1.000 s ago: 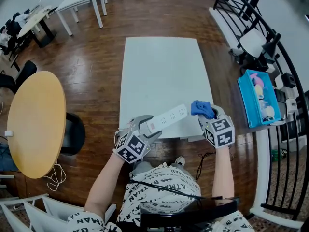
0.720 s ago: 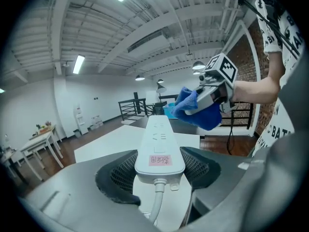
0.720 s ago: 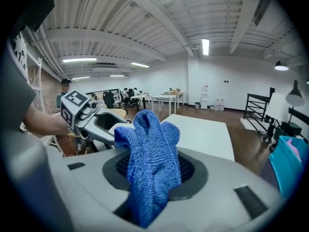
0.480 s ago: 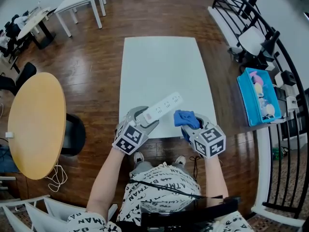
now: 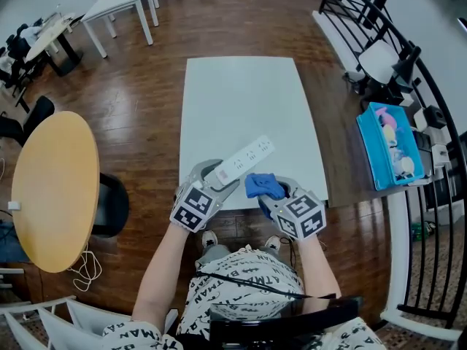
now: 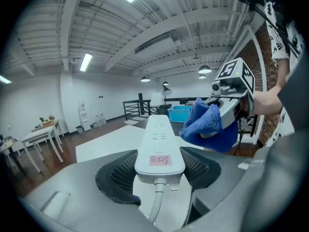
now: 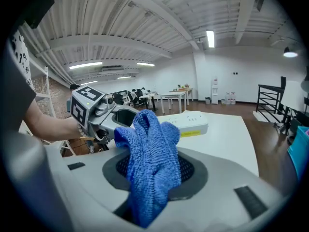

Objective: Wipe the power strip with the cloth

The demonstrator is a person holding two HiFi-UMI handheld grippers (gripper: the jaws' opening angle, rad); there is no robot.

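While aloft — cloth [image 5: 263, 186] nearer power strip [image 5: 246, 157]

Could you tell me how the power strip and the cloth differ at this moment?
The power strip is white, rigid and long, jutting from the left tool; the cloth is blue, soft and bunched in the right tool. The power strip trails a cable; the cloth has none. Both are gripped, close together.

I log: left gripper [image 5: 217, 180], jaws clamped on power strip [image 5: 248, 155]; right gripper [image 5: 271, 197], jaws pinching cloth [image 5: 262, 186]; both near together.
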